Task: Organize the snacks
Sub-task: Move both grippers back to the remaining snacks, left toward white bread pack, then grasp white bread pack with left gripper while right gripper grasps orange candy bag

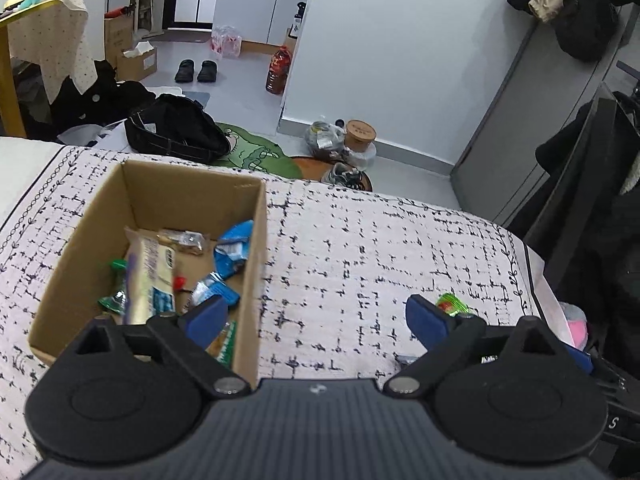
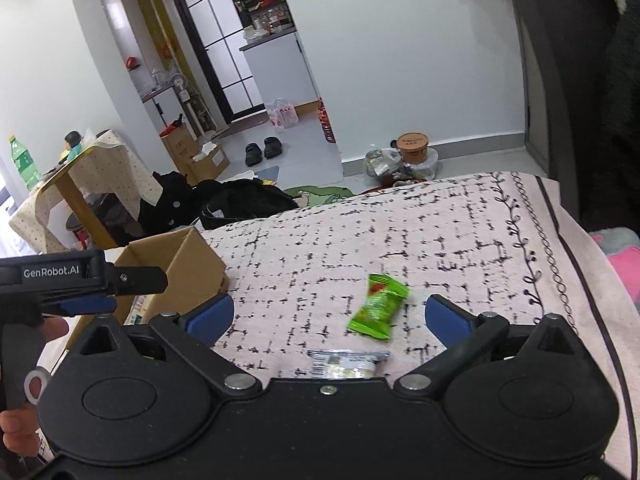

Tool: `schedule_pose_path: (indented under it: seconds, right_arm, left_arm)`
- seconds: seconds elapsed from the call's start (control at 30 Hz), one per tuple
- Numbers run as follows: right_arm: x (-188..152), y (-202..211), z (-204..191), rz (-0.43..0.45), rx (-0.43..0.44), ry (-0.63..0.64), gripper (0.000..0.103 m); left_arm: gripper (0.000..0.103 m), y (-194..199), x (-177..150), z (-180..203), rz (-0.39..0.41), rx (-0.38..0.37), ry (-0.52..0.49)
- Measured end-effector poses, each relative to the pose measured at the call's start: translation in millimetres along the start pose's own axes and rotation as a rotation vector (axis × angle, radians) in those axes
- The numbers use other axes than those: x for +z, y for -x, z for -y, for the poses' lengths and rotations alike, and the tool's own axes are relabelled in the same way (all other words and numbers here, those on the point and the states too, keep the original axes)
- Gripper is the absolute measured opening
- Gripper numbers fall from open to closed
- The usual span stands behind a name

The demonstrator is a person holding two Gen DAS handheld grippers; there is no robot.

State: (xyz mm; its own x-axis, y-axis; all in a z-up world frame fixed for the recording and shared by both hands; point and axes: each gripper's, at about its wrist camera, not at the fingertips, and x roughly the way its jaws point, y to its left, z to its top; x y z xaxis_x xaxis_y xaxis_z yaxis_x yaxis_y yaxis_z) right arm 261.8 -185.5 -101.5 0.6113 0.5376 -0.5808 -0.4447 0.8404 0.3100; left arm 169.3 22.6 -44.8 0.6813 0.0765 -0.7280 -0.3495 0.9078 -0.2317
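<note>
Right gripper (image 2: 328, 316) agape, green packet (image 2: 378, 306) between

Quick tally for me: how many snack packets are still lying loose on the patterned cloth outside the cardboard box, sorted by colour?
Green packet: 1
Silver-white packet, partly hidden behind the right hand-held gripper: 1
Total outside the cardboard box: 2

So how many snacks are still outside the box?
2. A green packet lies on the patterned cloth, and a silver packet lies just nearer the camera, partly hidden by the right claw. More may be hidden.
</note>
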Motion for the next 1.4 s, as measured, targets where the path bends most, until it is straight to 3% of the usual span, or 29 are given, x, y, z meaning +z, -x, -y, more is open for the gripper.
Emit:
schedule_pose_path:
  seconds: [0.5, 0.83, 1.03, 1.17, 1.4]
  right_arm:
    - [-12, 15, 45, -0.006, -0.041, -0.081, 0.103]
    - [-21, 20, 72, -0.025, -0.079, -0.122, 0.097]
    - [-27, 17, 86, -0.051, -0.094, -0.158, 0.09]
    - [-32, 14, 87, -0.078, -0.079, -0.159, 0.084]
    - [-37, 13, 87, -0.112, -0.077, -0.142, 0.077]
  left_arm:
    - [0.095, -15, -27, 41, -0.057, -0.061, -0.026]
    - [0.093, -38, -46, 64, -0.102, -0.103, -0.036]
    - [0.082, -54, -54, 80, -0.129, -0.124, -0.057]
    - [0.068, -68, -61, 88, -0.165, -0.139, -0.057]
    - [0.059, -89, -77, 94, -0.211, -0.136, -0.06]
